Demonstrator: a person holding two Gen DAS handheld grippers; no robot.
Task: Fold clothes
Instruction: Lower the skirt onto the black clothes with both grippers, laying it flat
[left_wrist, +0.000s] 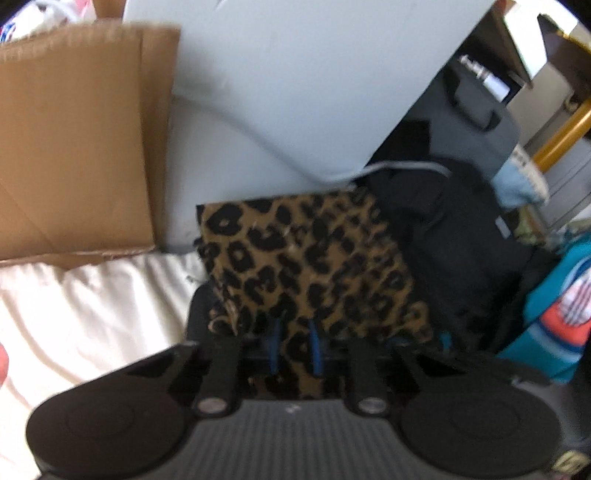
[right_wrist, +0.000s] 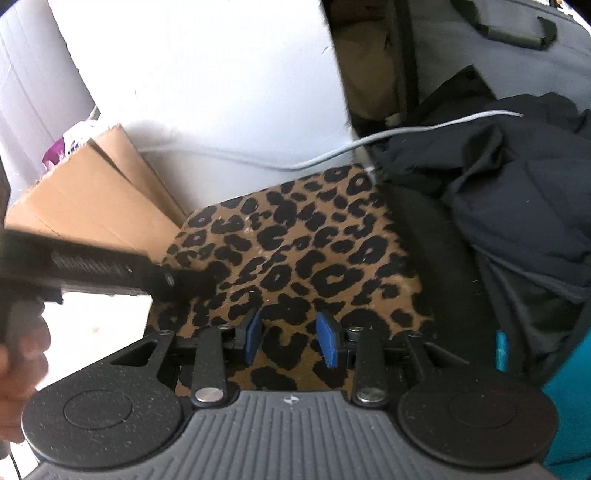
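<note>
Apparently left claw (left_wrist: 295, 343) grips leopard cloth (left_wrist: 310, 258); right claw (right_wrist: 291, 338) gapes; cardboard box (left_wrist: 74, 147) contents hidden.

Both grippers have ribbed grey bodies, black round discs, silver screws and blue-padded fingers (right_wrist: 327, 341).

Right tool (right_wrist: 290, 341) hangs with blue pads (right_wrist: 327, 341) parted over the leopard-print garment (right_wrist: 306, 254); cardboard box (right_wrist: 92, 199) at ten o'clock.

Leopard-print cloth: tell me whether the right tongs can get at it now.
Probably yes: the right tongs stand open right over the leopard-print cloth, nothing between; the left tongs sit off to one side.
</note>
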